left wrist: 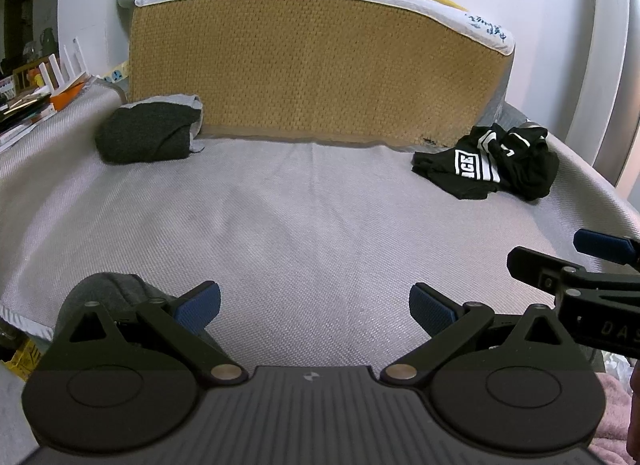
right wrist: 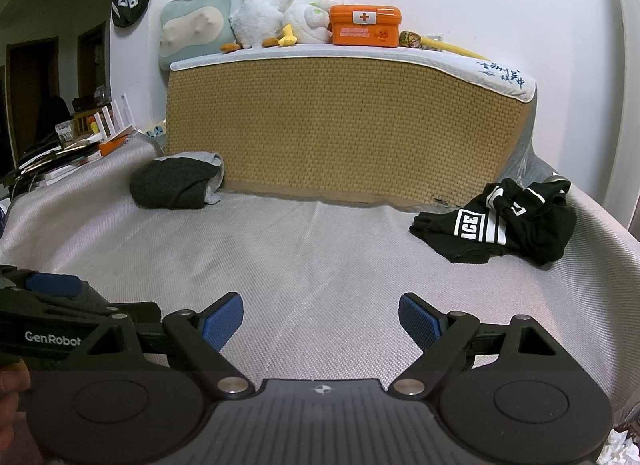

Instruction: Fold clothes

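Both your claws, left claw (left wrist: 315,307) and right claw (right wrist: 321,319), gape empty over the bed (left wrist: 280,225); black shirt (right wrist: 496,223) crumpled far right.

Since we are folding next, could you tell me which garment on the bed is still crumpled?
The black garment with white lettering, at right; the grey one is folded.

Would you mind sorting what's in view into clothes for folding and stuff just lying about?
For the job: crumpled black garment; dark grey garment, apparently already folded.

Lying about: orange first-aid box; plush ducks; cushion; upright mattress.
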Demonstrator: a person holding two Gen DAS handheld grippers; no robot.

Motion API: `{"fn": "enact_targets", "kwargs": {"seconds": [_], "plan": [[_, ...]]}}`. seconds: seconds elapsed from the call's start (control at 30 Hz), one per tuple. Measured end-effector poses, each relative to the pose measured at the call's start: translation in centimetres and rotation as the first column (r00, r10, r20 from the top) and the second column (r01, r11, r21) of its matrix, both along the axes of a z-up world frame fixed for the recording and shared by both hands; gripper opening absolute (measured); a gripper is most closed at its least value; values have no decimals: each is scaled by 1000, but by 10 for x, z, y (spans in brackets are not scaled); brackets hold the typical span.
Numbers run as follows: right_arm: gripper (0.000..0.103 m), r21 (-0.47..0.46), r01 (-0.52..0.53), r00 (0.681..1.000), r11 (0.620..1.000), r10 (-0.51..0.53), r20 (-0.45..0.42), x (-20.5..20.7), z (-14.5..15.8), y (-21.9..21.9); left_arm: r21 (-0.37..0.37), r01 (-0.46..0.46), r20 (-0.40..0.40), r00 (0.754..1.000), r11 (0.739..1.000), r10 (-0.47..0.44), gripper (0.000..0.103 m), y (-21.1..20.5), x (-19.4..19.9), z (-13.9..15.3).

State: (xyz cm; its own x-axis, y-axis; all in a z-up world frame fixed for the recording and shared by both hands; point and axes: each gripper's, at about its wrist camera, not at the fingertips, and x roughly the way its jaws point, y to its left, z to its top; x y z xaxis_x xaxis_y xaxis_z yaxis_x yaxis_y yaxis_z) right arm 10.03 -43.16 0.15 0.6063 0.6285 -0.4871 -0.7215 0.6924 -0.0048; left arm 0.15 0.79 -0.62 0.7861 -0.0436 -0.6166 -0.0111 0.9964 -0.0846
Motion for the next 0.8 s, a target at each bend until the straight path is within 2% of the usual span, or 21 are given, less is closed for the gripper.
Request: {"fn": "enact_targets", "kwargs": {"seconds": [0.1, 0.3, 0.47, 0.8], "plan": [[88, -2, -3, 1000, 1000, 2, -15, 3, -1, 4, -6, -10, -1, 1000, 1000, 10, 103, 4, 2, 0], [88, 25, -9, 1000, 1000, 8, 27, -3, 7, 4, -4, -15, -3, 1000, 1000, 15, 103, 3, 8, -1], [88, 32, 2, 1000, 999, -2, -4, 2, 4, -2, 6, -6, 11, 1000, 1000, 6, 103, -3, 7, 4], [88, 59, 41, 999, 997, -41, -1, 17, 6, -18, 9, -3, 8, 1000, 1000, 3, 103, -12, 18, 3]]}}
